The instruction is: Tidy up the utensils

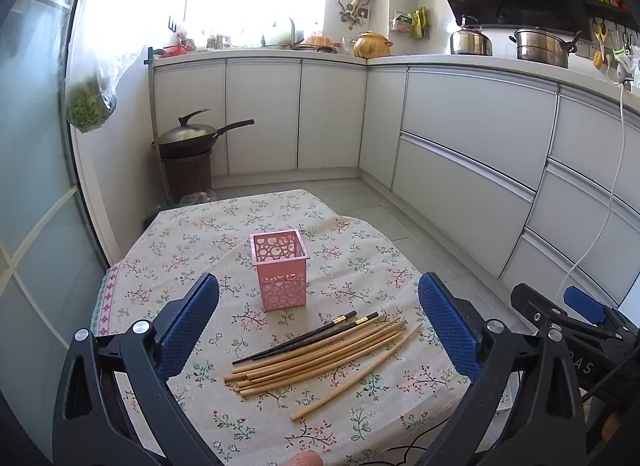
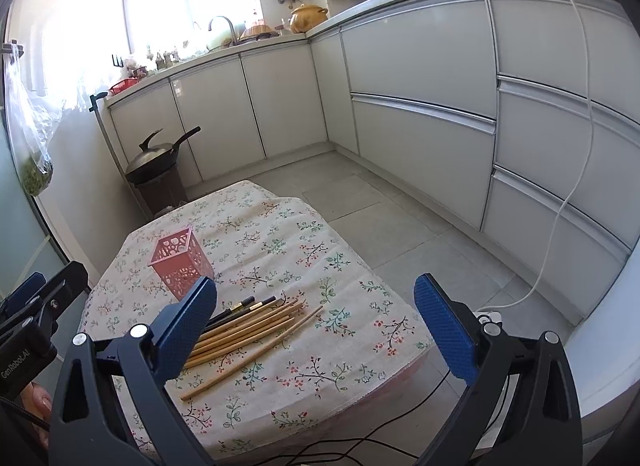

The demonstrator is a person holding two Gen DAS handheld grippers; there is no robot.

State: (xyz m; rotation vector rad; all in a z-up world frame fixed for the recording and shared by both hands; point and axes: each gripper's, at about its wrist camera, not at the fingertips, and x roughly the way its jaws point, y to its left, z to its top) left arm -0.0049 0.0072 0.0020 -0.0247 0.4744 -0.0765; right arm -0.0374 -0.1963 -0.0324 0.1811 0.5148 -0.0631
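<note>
Your left gripper [image 1: 318,322] hangs with its blue pads [image 1: 186,326] spread wide, holding nothing; your right gripper [image 2: 316,324] is likewise apart and empty. Just beyond the pads, a loose bundle of bamboo chopsticks [image 1: 320,358] lies flat on the floral tablecloth [image 1: 192,250], with two black chopsticks [image 1: 308,336] touching its far edge. Past them, near but apart, the pink perforated holder [image 1: 280,270] stands upright and looks empty. Farther off, a lidded wok [image 1: 192,135] sits beside the white cabinets [image 1: 476,137].
</note>
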